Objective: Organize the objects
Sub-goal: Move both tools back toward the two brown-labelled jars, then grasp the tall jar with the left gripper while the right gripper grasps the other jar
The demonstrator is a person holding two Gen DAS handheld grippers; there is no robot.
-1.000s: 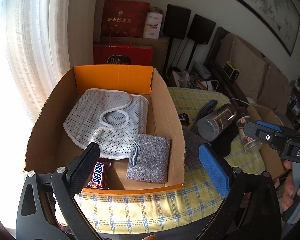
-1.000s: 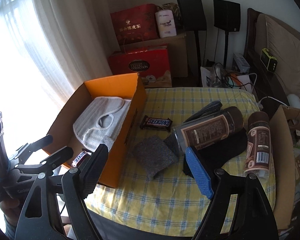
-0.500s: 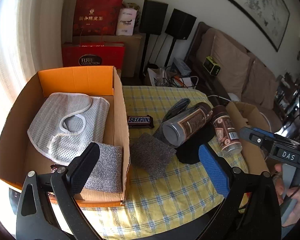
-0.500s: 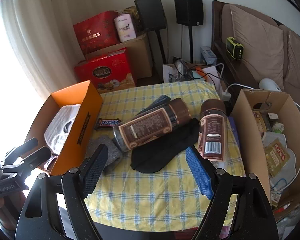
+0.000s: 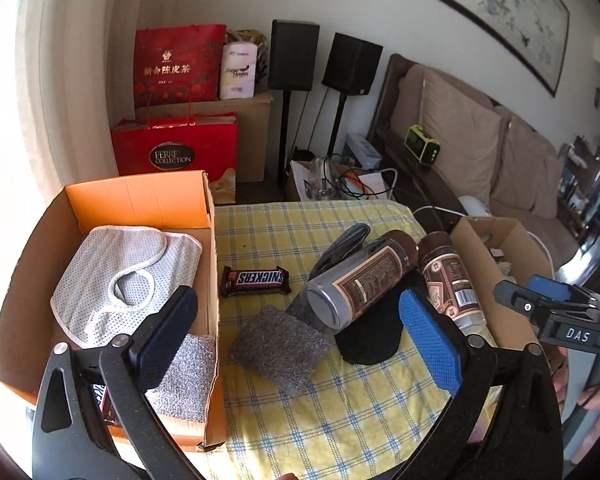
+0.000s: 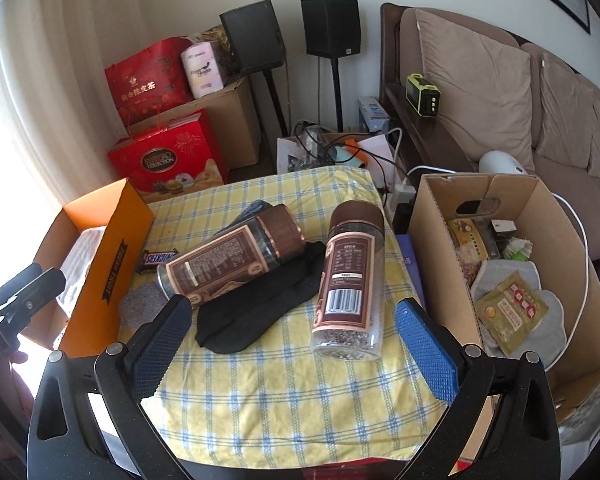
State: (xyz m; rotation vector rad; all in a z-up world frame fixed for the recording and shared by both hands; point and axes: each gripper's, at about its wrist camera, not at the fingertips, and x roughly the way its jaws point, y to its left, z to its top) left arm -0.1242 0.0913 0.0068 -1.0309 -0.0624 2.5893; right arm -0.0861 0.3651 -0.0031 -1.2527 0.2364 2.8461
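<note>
Blown-out window glare, fisheye edges

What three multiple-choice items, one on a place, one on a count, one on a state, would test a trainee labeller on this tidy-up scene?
1. Where does the Snickers bar on the cloth lie?
A. beside the orange box
B. inside the brown box
C. under a jar

2. How many jars lie on the checked cloth?
A. one
B. two
C. three

3. What does the right gripper hold?
A. a jar
B. a sock
C. nothing

Key: A, it lies just outside the box wall; B, two brown-lidded jars show; C, its jaws are opening with nothing gripped.
</note>
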